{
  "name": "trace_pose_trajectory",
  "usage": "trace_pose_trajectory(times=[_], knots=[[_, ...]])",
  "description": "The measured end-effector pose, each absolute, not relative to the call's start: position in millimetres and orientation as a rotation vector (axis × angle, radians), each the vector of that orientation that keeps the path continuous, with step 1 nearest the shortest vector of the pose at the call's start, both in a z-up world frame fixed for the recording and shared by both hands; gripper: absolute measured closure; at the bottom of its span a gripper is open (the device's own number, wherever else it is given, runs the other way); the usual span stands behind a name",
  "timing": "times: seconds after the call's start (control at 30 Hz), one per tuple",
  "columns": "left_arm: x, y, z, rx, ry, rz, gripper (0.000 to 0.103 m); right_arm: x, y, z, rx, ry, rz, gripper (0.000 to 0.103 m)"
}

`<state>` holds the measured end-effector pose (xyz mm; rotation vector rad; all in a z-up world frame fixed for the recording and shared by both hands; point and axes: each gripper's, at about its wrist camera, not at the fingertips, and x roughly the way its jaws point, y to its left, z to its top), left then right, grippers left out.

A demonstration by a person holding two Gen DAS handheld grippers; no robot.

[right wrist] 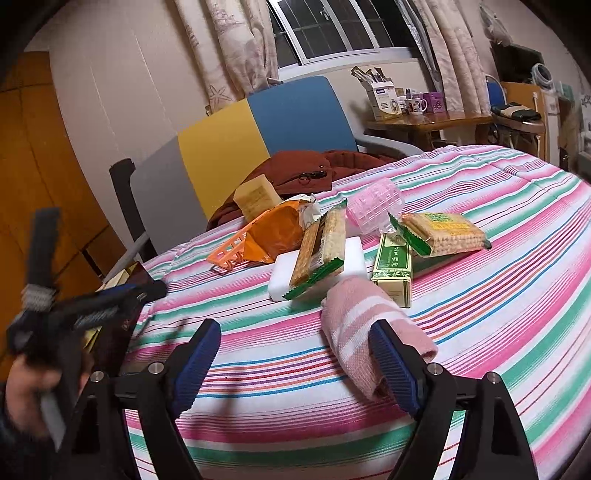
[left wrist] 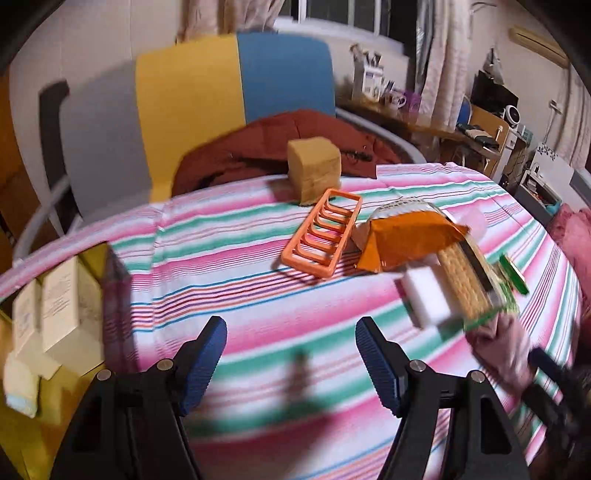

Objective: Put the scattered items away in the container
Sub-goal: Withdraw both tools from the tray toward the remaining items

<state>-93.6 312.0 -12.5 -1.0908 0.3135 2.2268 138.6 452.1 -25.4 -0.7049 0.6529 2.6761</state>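
From my seat the room looks lit by warm indoor light from overhead, since the window (right wrist: 332,33) at 12 o'clock is black and the left gripper (left wrist: 291,360) throws a soft shadow on the striped bedspread (left wrist: 258,295) toward 6 o'clock. The left wrist view is smeared with motion blur, worst on the cracker packet (left wrist: 469,280) at 3 o'clock and the boxes at 9. Both fisheye pictures bow straight lines and darken to black corners.
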Motion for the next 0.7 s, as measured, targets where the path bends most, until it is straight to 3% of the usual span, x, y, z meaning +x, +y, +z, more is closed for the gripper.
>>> trace_pose_trajectory(times=[0.13,0.7], knots=[[-122.2,330.7,-11.4,-1.149,0.247,2.196,0.029,139.5,453.9,-26.1,-0.682,0.662,2.703,0.017],[-157.9,405.3,-36.5,-1.043,0.53,2.037,0.023,124.7,452.1,-36.3,-0.657,0.674,2.82,0.013]])
